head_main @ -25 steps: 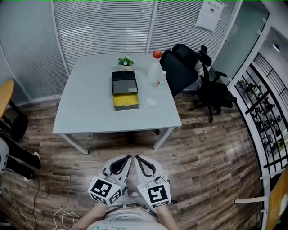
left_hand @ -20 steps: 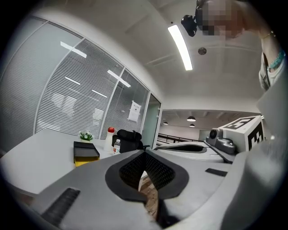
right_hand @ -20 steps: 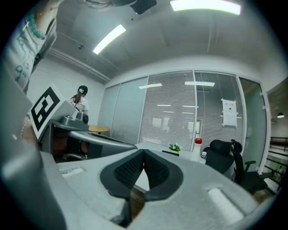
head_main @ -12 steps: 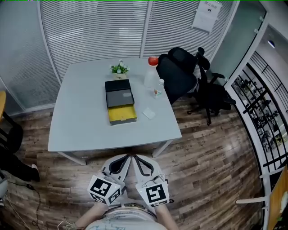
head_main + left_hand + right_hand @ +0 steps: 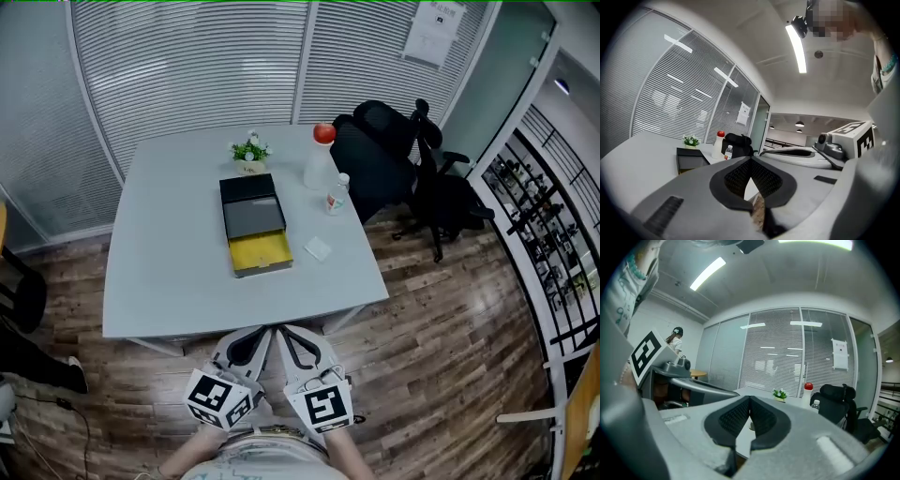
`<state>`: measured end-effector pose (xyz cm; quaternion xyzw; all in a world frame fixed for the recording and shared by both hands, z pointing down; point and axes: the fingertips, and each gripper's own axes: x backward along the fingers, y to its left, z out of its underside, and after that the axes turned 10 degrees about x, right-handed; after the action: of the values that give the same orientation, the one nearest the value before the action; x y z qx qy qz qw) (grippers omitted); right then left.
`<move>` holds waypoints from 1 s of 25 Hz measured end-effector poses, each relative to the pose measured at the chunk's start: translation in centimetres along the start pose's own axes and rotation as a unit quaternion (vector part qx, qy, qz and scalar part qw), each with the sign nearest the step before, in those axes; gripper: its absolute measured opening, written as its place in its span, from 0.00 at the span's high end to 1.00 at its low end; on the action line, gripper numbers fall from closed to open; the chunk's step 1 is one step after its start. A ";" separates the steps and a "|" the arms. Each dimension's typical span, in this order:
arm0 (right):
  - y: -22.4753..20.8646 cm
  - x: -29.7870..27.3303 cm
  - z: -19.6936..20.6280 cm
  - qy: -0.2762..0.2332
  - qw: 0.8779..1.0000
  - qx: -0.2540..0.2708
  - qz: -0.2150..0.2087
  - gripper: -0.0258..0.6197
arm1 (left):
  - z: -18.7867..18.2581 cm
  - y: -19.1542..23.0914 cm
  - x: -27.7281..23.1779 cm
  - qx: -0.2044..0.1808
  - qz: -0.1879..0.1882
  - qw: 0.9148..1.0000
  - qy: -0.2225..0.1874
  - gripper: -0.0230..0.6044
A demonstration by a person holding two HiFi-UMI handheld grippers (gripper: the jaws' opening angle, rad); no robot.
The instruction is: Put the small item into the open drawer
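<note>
A black drawer box (image 5: 251, 206) stands on the grey table (image 5: 169, 253), and its yellow drawer (image 5: 262, 254) is pulled open toward me. The small item, a flat white square (image 5: 318, 248), lies on the tabletop just right of the drawer. My left gripper (image 5: 269, 329) and right gripper (image 5: 285, 329) are held side by side just short of the table's near edge, far from both. Both are shut and hold nothing. The left gripper view has its tips (image 5: 750, 158) touching, with the box (image 5: 691, 157) far ahead. In the right gripper view the jaws (image 5: 749, 398) are also together.
A white bottle with a red cap (image 5: 321, 159), a small water bottle (image 5: 337, 193) and a potted plant (image 5: 250, 150) stand at the table's far side. Two black office chairs (image 5: 380, 150) (image 5: 450, 197) are to the right. Slatted glass walls lie behind.
The table has come nearer in the head view, its near edge now just ahead of the grippers. Both grippers stay shut and side by side.
</note>
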<state>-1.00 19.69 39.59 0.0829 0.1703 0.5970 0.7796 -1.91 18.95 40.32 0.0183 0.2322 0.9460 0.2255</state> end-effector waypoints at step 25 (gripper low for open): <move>1.0 -7.3 -0.7 0.008 1.000 0.000 -0.015 0.96 | -2.2 7.0 0.1 0.016 -0.014 1.000 -0.003 0.97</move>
<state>-3.83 12.95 40.53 0.0756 0.1771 0.5860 0.7871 -5.25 12.45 41.46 0.0211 0.2473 0.9387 0.2391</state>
